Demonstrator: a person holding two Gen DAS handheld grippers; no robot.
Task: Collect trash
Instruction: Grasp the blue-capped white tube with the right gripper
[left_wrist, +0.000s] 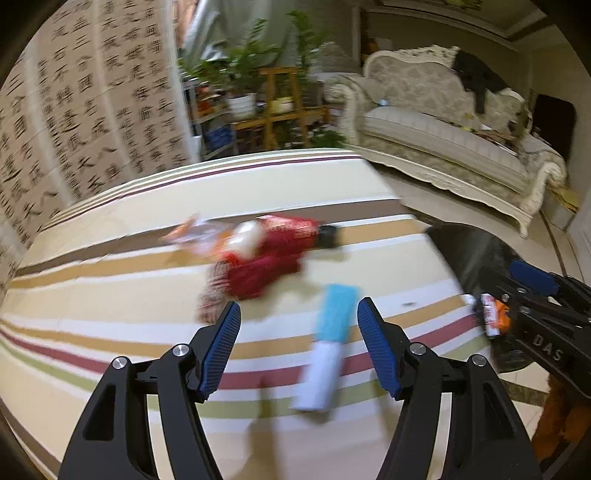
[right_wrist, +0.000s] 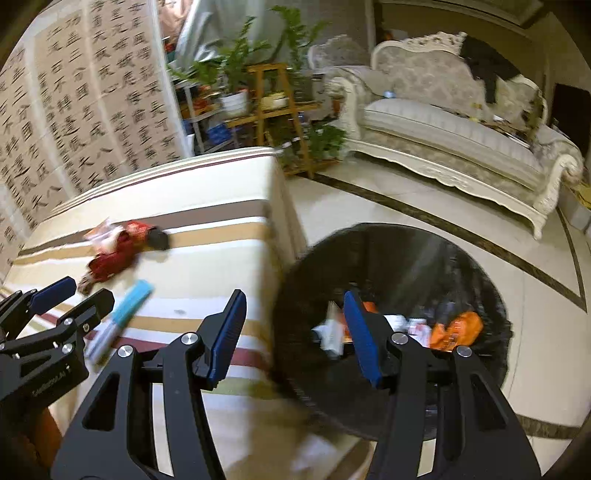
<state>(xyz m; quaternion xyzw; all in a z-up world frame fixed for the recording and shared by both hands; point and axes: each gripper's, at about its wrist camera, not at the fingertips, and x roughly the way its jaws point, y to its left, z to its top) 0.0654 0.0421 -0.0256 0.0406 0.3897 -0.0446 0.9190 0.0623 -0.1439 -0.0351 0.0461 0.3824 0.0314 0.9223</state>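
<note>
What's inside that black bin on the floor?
The black bin holds crumpled trash: an orange wrapper and white paper scraps. The open right gripper covers part of the pile, and anything underneath it is hidden.

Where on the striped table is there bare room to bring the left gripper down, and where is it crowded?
Bare cloth lies at the table's far end, beyond the red wrapper pile, and at its right end by the bin, past the blue-and-white packet. It is crowded mid-table, where pile and packet lie close. The open left gripper hangs just left of the packet.
</note>
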